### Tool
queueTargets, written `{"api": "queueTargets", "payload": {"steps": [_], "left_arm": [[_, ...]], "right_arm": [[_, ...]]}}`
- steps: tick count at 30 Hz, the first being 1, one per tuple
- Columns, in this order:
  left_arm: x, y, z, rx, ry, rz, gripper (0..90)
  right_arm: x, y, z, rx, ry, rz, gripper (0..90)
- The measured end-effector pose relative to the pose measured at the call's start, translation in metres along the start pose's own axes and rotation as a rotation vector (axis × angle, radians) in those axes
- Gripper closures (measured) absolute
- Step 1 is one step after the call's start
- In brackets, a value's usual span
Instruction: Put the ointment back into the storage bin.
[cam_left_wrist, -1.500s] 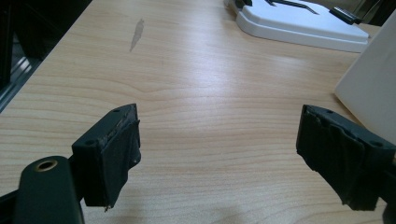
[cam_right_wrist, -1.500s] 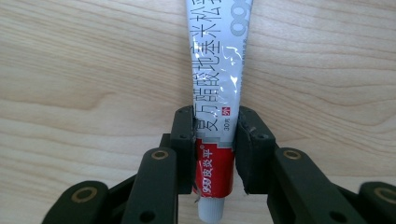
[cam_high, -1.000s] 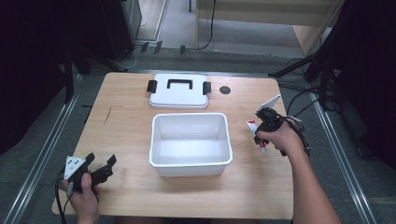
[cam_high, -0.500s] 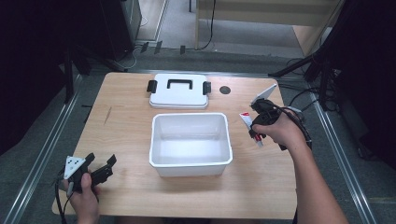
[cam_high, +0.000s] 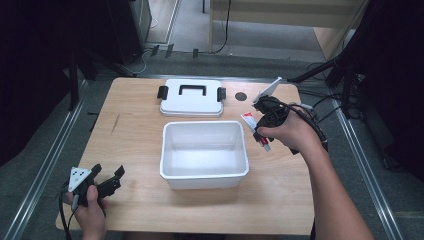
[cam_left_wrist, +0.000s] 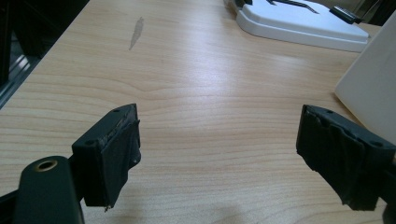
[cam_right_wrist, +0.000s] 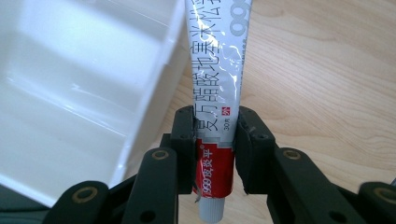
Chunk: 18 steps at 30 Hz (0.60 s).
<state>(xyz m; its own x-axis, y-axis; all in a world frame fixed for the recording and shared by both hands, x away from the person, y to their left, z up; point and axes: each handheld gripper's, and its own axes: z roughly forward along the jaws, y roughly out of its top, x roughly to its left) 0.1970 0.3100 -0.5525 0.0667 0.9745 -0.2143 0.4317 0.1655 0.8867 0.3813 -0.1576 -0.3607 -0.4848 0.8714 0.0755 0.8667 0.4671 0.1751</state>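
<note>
From above, my right gripper (cam_high: 260, 131) clamps a tube of ointment (cam_high: 254, 129) just right of the white bin (cam_high: 204, 175); my left gripper (cam_high: 111, 179) rests at the table's (cam_high: 135, 125) near left corner, the lid (cam_high: 191, 102) behind the bin. Along my left jaws, both stand wide apart over bare wood. Along my right jaws, the pads (cam_right_wrist: 246, 149) pinch the tube near its red capped end, beside the bin wall.

It looked like a lab or recording room rather than a home. A plain wooden table (cam_high: 135, 130) stood on grey carpet (cam_high: 45, 150) between metal floor rails (cam_high: 47, 165), with black stands (cam_high: 350, 70), trailing cables (cam_high: 227, 25) and dark equipment cabinets (cam_high: 125, 30) around it.
</note>
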Motion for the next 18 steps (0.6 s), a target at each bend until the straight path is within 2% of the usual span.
{"api": "queueTargets", "payload": {"steps": [9,18], "left_arm": [[0.000,0.000,0.000,0.004,0.000,-0.004,14.4],[0.000,0.000,0.000,0.005,-0.001,-0.007,14.4]], "right_arm": [[0.032,0.005,-0.015,-0.017,0.002,-0.080,72.1],[0.056,0.010,-0.008,-0.005,0.028,-0.138,72.1]]}}
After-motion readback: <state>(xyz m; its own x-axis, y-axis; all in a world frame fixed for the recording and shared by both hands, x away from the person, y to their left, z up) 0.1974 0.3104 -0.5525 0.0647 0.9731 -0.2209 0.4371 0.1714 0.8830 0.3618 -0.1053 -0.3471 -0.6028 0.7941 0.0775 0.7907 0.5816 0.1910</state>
